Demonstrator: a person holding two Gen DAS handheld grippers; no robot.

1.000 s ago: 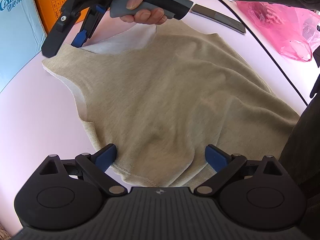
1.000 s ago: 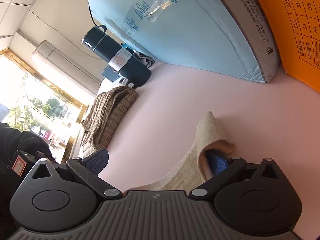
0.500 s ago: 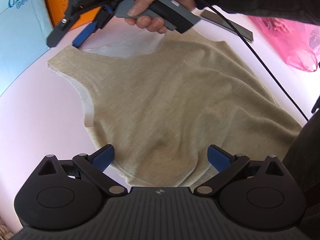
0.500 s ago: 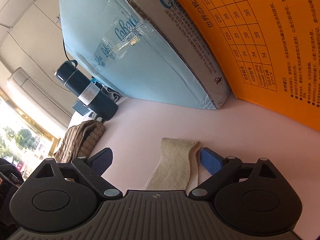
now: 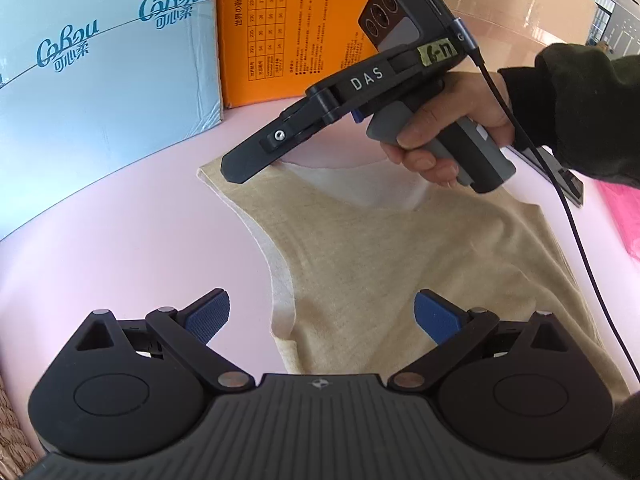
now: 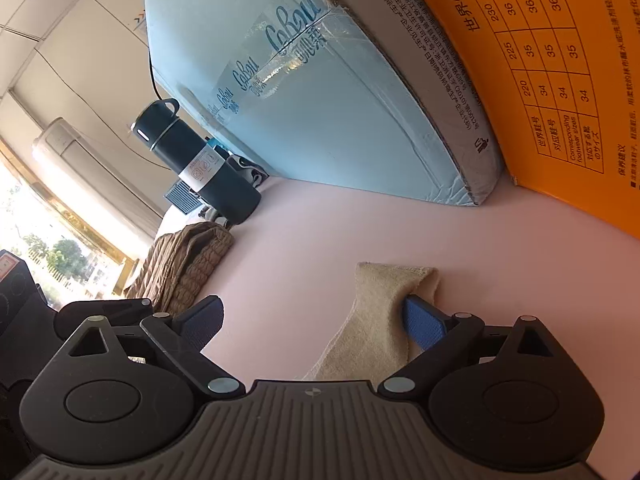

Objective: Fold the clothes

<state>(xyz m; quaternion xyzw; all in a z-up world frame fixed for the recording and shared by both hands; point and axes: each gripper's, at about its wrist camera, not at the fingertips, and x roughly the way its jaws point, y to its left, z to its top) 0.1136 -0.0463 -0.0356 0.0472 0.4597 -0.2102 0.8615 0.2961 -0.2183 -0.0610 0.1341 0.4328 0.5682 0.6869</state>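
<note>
Since half a second ago the right gripper point(image 6: 312, 320) has lifted higher at the beige sleeveless knit top's point(image 5: 420, 272) far shoulder strap, near the pale blue carton point(image 5: 100, 72). Its jaws are apart, the strap against the right pad. The left gripper point(image 5: 322, 312), jaws spread, straddles the top's near armhole edge. The top lies flat on the pink table point(image 5: 120, 220), slightly rumpled.

A pink table point(image 5: 120, 208) carries a beige top point(image 5: 420, 264) (spread flat), boxes and a flask point(image 6: 200, 160).
</note>
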